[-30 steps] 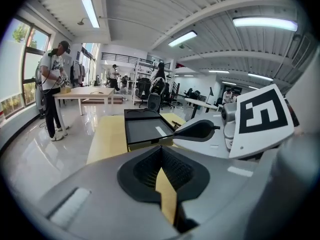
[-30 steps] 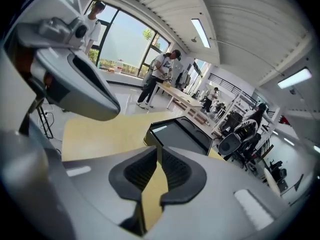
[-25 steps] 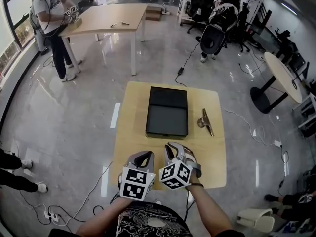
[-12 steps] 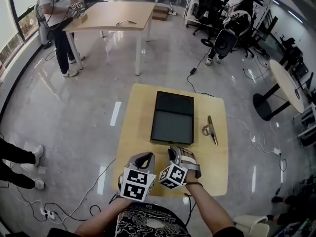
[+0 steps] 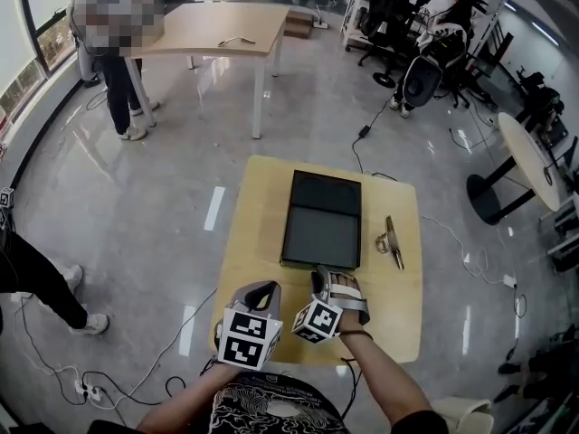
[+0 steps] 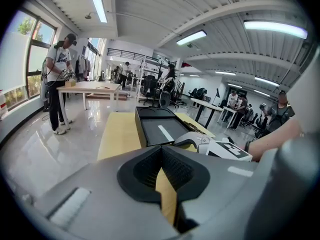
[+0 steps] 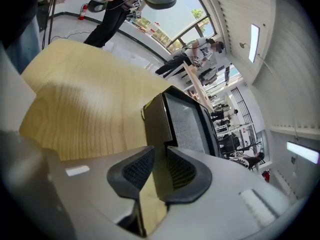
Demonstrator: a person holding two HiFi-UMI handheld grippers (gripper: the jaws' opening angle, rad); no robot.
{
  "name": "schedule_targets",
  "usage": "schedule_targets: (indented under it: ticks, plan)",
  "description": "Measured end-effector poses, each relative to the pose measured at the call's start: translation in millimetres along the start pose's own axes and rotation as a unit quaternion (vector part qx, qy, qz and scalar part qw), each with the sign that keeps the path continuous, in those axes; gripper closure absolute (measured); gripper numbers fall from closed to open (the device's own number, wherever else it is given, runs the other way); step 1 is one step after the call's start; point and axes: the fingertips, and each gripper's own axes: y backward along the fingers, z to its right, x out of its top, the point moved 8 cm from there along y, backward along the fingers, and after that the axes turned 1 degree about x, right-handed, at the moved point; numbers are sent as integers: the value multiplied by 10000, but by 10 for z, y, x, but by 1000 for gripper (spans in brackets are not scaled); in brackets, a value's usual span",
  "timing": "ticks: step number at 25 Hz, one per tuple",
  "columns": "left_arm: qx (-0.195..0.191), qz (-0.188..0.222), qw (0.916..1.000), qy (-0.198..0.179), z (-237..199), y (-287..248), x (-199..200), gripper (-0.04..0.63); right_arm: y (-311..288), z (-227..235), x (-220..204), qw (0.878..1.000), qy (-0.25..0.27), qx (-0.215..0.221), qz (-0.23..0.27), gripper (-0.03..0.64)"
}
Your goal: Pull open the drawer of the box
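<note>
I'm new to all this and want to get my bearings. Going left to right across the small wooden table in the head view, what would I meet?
left gripper → black box → metal clip. The right gripper lies in front of the box, within its width, so it is left out.

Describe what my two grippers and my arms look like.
The left gripper and right gripper are grey moulded shells with black ribbed pads. Each carries a white cube printed with black square markers. The person wears a black patterned top and a dark band on the right wrist.
</note>
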Motion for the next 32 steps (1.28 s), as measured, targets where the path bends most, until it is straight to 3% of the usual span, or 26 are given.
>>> schedule_targets:
  ticks: [13,21,32]
  plan:
    - [66,-40,9999,102,119,-180,10,586,-170,44,-188,9945,861,-532,-263,554]
    - [127,35,9997,185,8,-42,-141,586,-228,-106,-68,9974,696,-115,-169,552]
    - [198,176,9993,278,228,570,-350,584,327,-457,-44,9973,665,209,-216,558]
